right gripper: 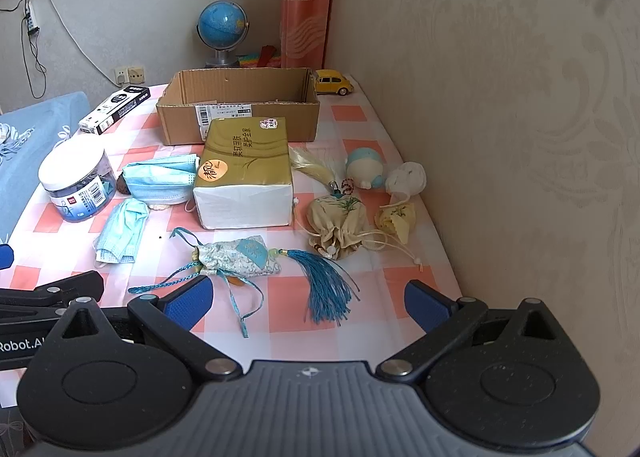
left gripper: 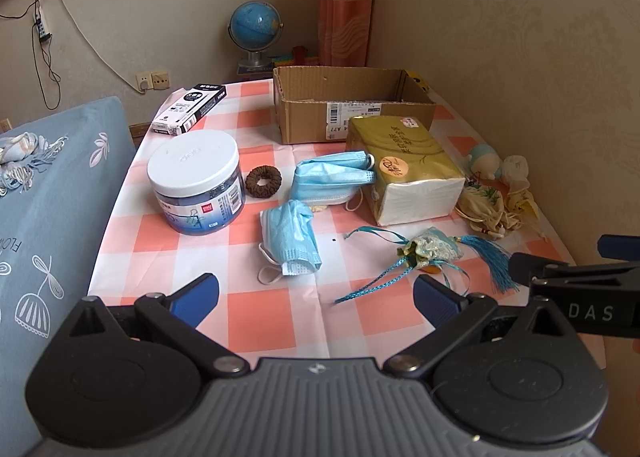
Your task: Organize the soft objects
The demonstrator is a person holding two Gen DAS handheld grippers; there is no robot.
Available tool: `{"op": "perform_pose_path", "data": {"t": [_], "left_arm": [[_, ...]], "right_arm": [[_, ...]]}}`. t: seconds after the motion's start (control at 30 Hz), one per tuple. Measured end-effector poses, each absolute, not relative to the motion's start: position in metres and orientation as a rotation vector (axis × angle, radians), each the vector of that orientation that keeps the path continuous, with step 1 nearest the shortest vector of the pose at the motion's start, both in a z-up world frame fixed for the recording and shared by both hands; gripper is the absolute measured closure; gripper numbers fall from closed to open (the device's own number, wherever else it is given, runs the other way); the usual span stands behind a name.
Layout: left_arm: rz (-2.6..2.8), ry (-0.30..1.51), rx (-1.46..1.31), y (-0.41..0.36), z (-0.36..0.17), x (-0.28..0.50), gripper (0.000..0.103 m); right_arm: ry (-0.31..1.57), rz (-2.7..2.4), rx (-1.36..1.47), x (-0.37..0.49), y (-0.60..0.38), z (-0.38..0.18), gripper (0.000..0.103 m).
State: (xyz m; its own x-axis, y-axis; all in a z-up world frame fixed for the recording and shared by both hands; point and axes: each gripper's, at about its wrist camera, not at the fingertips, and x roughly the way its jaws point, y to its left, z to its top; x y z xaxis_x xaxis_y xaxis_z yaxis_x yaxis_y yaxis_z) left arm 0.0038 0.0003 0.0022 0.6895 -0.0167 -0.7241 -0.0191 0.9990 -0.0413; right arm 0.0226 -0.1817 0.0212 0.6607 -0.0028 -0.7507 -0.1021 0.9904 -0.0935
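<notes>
An open cardboard box (left gripper: 352, 105) (right gripper: 240, 109) stands at the back of the checked table. In front of it lie a gold tissue pack (left gripper: 404, 169) (right gripper: 244, 177), two blue face masks (left gripper: 332, 177) (left gripper: 294, 237) (right gripper: 160, 177) (right gripper: 122, 229), a brown hair scrunchie (left gripper: 263, 181), a blue tasselled sachet (left gripper: 430, 251) (right gripper: 240, 255), cream drawstring pouches (right gripper: 340, 225) (right gripper: 396, 219) and small plush toys (right gripper: 364, 167) (right gripper: 408, 177). My left gripper (left gripper: 316, 297) is open above the near table edge, in front of the crumpled mask. My right gripper (right gripper: 308, 303) is open just short of the sachet.
A white-lidded clear jar (left gripper: 196, 181) (right gripper: 78, 183) and a black pen box (left gripper: 190, 109) (right gripper: 114, 109) sit at the left. A yellow toy car (right gripper: 334, 81) is behind the cardboard box. A wall (right gripper: 520, 137) borders the table's right side, a blue cushion (left gripper: 48, 217) its left.
</notes>
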Motion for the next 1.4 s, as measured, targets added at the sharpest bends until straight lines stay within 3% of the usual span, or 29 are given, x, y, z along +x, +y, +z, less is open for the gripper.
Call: {"op": "perform_pose_path", "data": {"t": [1.4], "left_arm": [[-0.085, 0.745, 0.021, -0.003, -0.002, 0.018, 0.0]], "right_arm": [[0.789, 0.109, -0.175, 0.034, -0.181, 0.016, 0.0]]}}
